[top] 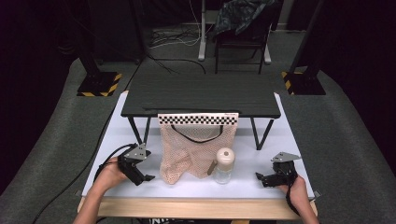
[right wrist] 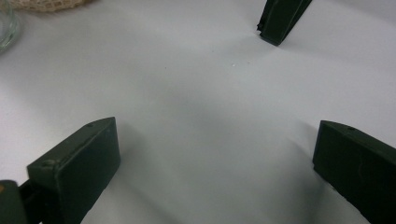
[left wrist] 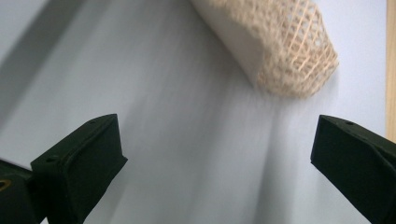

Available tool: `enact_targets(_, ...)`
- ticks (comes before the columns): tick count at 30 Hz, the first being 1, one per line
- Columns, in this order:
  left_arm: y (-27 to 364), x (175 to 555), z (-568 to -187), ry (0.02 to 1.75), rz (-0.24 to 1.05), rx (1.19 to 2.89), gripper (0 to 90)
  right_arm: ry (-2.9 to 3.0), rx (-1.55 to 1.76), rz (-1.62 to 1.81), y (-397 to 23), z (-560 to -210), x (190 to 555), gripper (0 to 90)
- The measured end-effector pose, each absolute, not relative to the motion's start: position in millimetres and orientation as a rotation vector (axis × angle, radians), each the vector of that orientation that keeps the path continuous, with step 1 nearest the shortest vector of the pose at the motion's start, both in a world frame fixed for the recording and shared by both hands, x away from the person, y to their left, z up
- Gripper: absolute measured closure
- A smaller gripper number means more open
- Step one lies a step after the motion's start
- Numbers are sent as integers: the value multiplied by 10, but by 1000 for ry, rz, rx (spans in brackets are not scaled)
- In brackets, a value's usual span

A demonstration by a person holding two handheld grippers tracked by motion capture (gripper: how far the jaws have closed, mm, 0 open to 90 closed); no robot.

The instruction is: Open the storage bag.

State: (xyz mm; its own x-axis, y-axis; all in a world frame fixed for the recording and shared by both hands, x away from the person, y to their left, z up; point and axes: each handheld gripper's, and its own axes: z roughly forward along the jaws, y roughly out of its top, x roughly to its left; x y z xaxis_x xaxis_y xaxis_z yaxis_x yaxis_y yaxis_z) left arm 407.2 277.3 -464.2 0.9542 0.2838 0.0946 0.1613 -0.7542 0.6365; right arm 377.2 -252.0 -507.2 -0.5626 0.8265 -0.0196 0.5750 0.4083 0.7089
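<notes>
Beige mesh bag (top: 194,147) hung from the front edge of a small black stand (top: 201,95) over the white table (top: 252,184), a capped bottle (top: 224,165) just right of it, left gripper (top: 142,177) and right gripper (top: 261,179) flanking the bag, both spread wide, grasping nothing.

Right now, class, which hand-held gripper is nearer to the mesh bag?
Left. The left hand-held gripper sits just beside the mesh bag's lower corner, jaws open. The right hand-held gripper lies farther off, beyond the bottle.
</notes>
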Motion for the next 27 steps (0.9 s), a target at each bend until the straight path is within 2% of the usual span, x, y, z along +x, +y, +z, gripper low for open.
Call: enact_targets(27, 2343, 3918, -4251, 141, 300, 2464, 11, 2302, 1206, 945, -2521, -5073, 3772, 0)
